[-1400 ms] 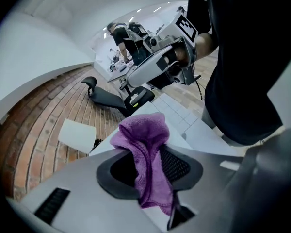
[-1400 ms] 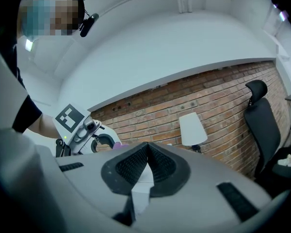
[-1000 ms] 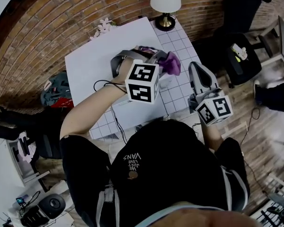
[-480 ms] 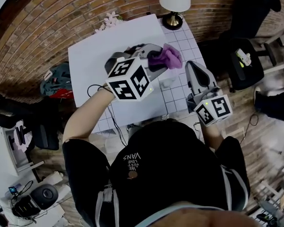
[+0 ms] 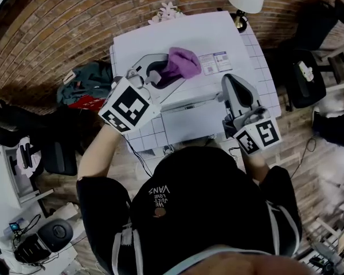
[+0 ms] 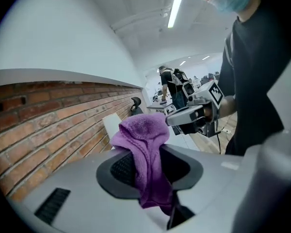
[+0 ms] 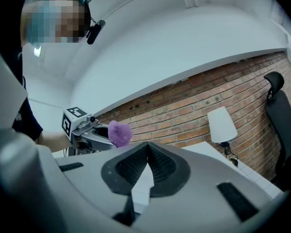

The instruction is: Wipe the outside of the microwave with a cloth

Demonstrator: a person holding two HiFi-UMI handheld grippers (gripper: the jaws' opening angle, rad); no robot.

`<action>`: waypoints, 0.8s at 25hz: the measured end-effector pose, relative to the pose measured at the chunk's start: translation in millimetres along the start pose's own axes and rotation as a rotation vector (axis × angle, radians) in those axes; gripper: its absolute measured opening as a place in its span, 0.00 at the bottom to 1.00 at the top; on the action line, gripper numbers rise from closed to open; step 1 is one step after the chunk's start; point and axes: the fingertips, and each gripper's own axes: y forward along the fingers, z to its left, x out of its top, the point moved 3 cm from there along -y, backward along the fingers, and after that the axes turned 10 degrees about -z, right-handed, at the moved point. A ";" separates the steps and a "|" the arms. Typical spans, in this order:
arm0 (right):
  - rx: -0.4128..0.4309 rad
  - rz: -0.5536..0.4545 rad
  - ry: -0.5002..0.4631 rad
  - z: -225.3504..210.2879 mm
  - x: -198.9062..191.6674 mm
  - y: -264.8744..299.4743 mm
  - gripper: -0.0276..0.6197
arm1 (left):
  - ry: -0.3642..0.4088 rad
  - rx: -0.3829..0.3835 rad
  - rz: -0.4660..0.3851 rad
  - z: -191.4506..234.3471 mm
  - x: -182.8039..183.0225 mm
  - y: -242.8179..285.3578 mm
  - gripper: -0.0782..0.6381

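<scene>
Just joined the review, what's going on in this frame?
A person works two hand-held grippers. The left hand-held gripper is shut on a purple cloth, held over the top of the white microwave; contact is unclear. The right hand-held gripper is shut and empty, by the microwave's front.

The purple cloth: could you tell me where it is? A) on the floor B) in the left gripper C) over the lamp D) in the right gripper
B: the left gripper is clamped on the purple cloth; the right gripper is shut and empty.
</scene>
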 end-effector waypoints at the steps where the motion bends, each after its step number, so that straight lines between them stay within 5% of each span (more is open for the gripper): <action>1: 0.001 -0.003 -0.001 14.5 -3.3 3.8 0.04 | -0.010 0.019 -0.007 0.4 -5.6 -20.6 0.30; 10: -0.007 0.004 0.005 139.1 -45.9 26.8 0.04 | -0.099 0.130 -0.097 -21.7 -75.3 -165.4 0.30; 20: -0.046 0.064 -0.019 188.7 -68.7 16.1 0.04 | -0.254 0.399 -0.346 -71.0 -152.5 -209.8 0.30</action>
